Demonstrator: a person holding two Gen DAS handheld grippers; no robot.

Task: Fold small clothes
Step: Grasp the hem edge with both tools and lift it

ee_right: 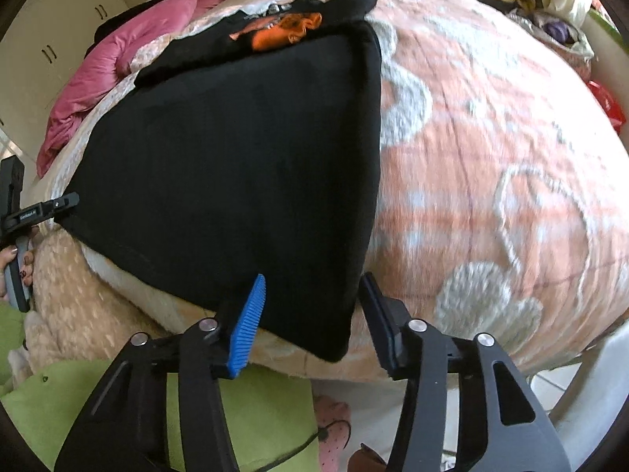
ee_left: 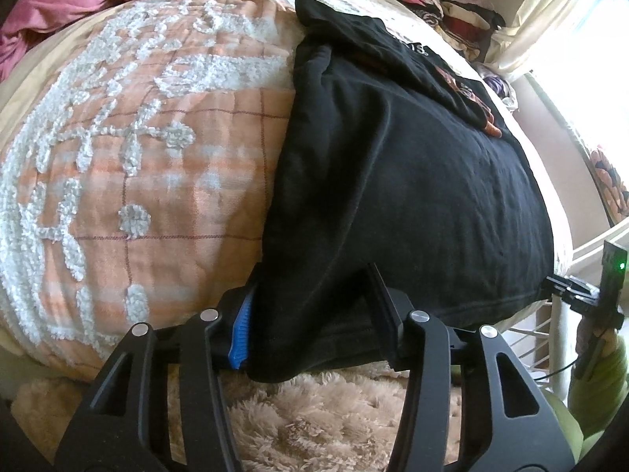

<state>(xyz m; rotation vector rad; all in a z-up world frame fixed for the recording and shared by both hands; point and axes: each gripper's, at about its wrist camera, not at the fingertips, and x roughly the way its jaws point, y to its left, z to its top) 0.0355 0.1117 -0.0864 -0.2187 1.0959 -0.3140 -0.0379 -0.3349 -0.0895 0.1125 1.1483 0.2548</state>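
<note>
Black T-shirt (ee_right: 236, 165) lying flat on a peach-and-white tufted bedspread (ee_left: 157, 149), its near hem hanging at the bed's edge, its far part already doubled over so that an orange print (ee_right: 287, 31) shows. Left gripper (ee_left: 314, 326): the near left hem corner lies bunched between the blue ribbed pad (ee_left: 240, 330) and the black pad, which appear to pinch it. Right gripper (ee_right: 310, 318): the near right corner sits between the jaws, but a gap shows beside the black pad, so the jaws appear to straddle the cloth, not clamp it. The fabric reads as a light, limp knit: it will sag and crease between two held points, so both hem corners are the sound places to hold, kept taut and level. Surroundings: a pink quilt (ee_left: 51, 4) at the far left, stacked folded clothes (ee_left: 444, 4) at the far right, a shaggy beige rug (ee_left: 314, 424) below, a white rail (ee_left: 589, 259) beside the bed. Nothing lies on the shirt; the tufted cover may drag at the cloth
</note>
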